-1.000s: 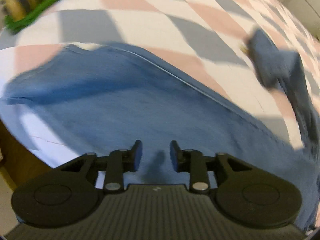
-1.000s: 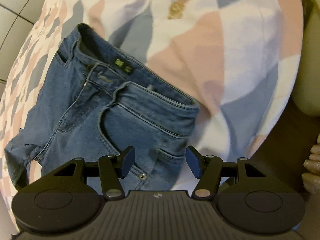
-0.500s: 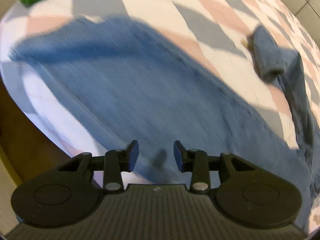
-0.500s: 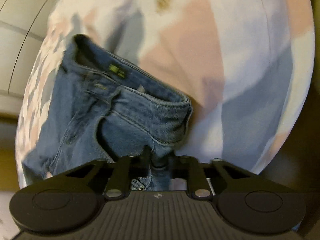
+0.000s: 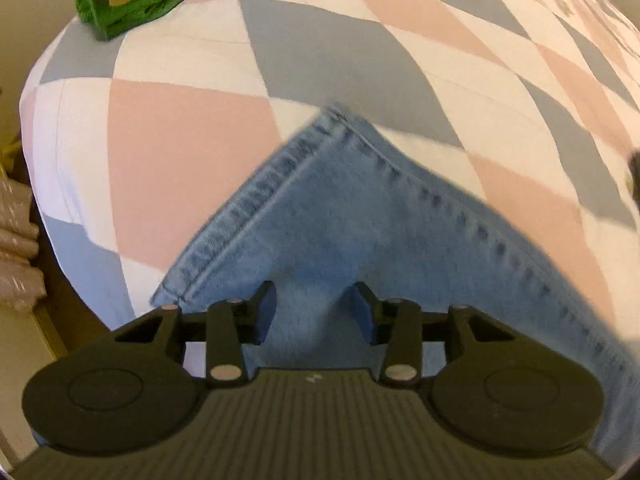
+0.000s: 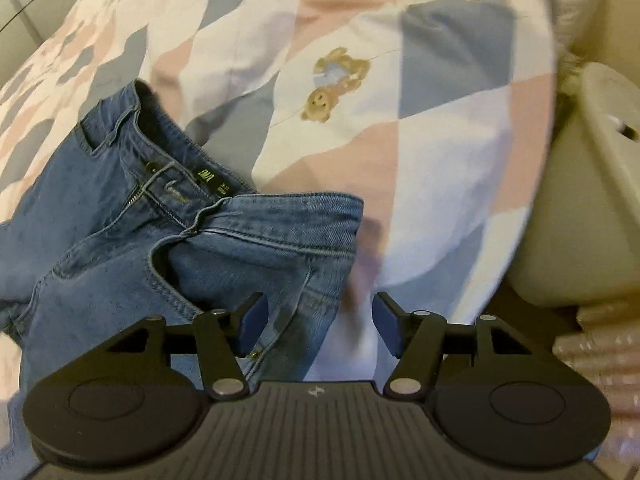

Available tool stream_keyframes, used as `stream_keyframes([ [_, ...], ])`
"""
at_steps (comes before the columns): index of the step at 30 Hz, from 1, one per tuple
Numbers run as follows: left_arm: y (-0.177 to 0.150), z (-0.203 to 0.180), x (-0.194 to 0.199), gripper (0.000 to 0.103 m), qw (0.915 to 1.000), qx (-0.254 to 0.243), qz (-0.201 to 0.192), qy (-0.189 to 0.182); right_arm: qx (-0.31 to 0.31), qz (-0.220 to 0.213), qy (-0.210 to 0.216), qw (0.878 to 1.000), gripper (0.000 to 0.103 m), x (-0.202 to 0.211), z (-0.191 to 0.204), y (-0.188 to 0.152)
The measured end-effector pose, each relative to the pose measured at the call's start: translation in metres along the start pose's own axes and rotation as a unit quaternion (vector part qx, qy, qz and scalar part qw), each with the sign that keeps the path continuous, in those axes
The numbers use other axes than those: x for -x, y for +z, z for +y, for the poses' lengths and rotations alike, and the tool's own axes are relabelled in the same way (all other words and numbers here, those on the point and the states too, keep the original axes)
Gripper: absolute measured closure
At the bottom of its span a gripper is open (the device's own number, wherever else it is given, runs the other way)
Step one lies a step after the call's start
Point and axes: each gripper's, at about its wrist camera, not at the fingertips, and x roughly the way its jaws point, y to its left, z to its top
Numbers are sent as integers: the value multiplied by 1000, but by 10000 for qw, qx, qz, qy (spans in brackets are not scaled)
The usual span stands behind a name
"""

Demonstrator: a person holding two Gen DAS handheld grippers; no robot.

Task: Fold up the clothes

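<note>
Nearest in the left wrist view, the left gripper (image 5: 314, 312) points steeply down over the hem end of one leg of the jeans (image 5: 360, 232); its jaws stand partly apart with denim showing beneath the gap, and the pads do not appear to press on the cloth, so nothing is held; they have just narrowed a little. Just beyond the fingertips the stitched hem corner (image 5: 336, 114) lies flat on the chequered bedcover (image 5: 180, 140); well beyond the jeans, at the far edge of the bedcover, sits a green and striped bundle of cloth (image 5: 128, 4).

Nearest in the right wrist view, the right gripper (image 6: 318, 328) hangs over the waist end of the jeans (image 6: 160, 248); its jaws stand wide apart and have just been opening, and the denim edge lies below the left pad without being pinched. Just beyond, the waistband (image 6: 288, 208) is doubled over loosely, with the fly and a label visible; further on, past the jeans, a teddy bear print (image 6: 336, 84) marks the bedcover.

As a judgement, folding has barely begun; the jeans look rumpled at the waist and spread out at the leg; no tidy fold shows, so aligning the legs and folding them up remains.
</note>
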Motion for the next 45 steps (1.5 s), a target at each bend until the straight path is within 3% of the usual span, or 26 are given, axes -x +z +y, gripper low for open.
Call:
stream_keyframes([
  [3, 10, -28, 32, 74, 9964, -502, -283, -621, -158, -247, 538, 9981, 42, 19, 27, -10],
  [5, 8, -66, 50, 72, 9869, -1154, -338, -1078, 62, -234, 1014, 9946, 42, 27, 58, -15],
  [9, -11, -174, 60, 64, 9498, -2492, -307, -1865, 481, 149, 1946, 9796, 42, 26, 122, -27],
  [12, -29, -243, 49, 61, 9293, -2937, -325, -2214, 1299, 268, 2374, 9623, 42, 20, 176, -32],
  [14, -36, -282, 37, 60, 9229, -3051, -368, -2319, 1850, 341, 2640, 9460, 42, 17, 212, -36],
  [17, -32, -316, 15, 60, 9313, -2778, -378, -2327, 2867, 354, 2931, 9114, 42, 10, 257, -41],
  [23, -12, -332, -26, 66, 9596, -1857, -565, -2039, 4368, 407, 2841, 8525, 43, -16, 299, -46],
  [24, -8, -332, -30, 77, 9619, -1737, -547, -2039, 4469, 430, 2804, 8484, 43, -20, 299, -46],
  [25, -6, -333, -30, 93, 9620, -1722, -557, -2046, 4537, 468, 2746, 8465, 43, -24, 296, -46],
  [27, -1, -340, -22, 97, 9604, -1892, -786, -1888, 4506, 612, 2737, 8475, 48, -35, 293, -43],
  [29, 6, -341, 11, 99, 9554, -1965, -1499, -1615, 4331, 749, 2816, 8529, 50, -44, 291, -35],
  [31, 20, -337, 66, 99, 9360, -2021, -2420, -1568, 4201, 879, 2862, 8567, 52, -43, 291, -27],
  [34, 35, -327, 149, 96, 8899, -2208, -3595, -1737, 4056, 998, 3033, 8564, 52, -41, 294, -14],
  [35, 34, -328, 167, 95, 8730, -2475, -3809, -1773, 4000, 1038, 3102, 8561, 52, -39, 295, -9],
  [36, 29, -330, 174, 92, 8632, -2744, -3892, -1676, 3901, 1086, 3215, 8559, 52, -38, 294, -5],
  [38, 21, -330, 158, 85, 8690, -3073, -3683, -1217, 3674, 1218, 3315, 8604, 51, -35, 294, 3],
  [39, 22, -326, 140, 84, 8892, -3085, -3221, -1018, 3575, 1292, 3323, 8632, 51, -35, 294, 6],
  [40, 26, -316, 115, 84, 9168, -2965, -2521, -899, 3494, 1388, 3370, 8632, 51, -35, 295, 8],
  [41, 28, -303, 94, 84, 9382, -2696, -1976, -898, 3463, 1433, 3378, 8634, 51, -35, 297, 9],
  [43, 30, -274, 66, 86, 9646, -2101, -1100, -1157, 3415, 1506, 3381, 8639, 51, -36, 299, 10],
  [45, 32, -245, 47, 86, 9798, -1335, -556, -1384, 3465, 1524, 3294, 8650, 51, -37, 302, 9],
])
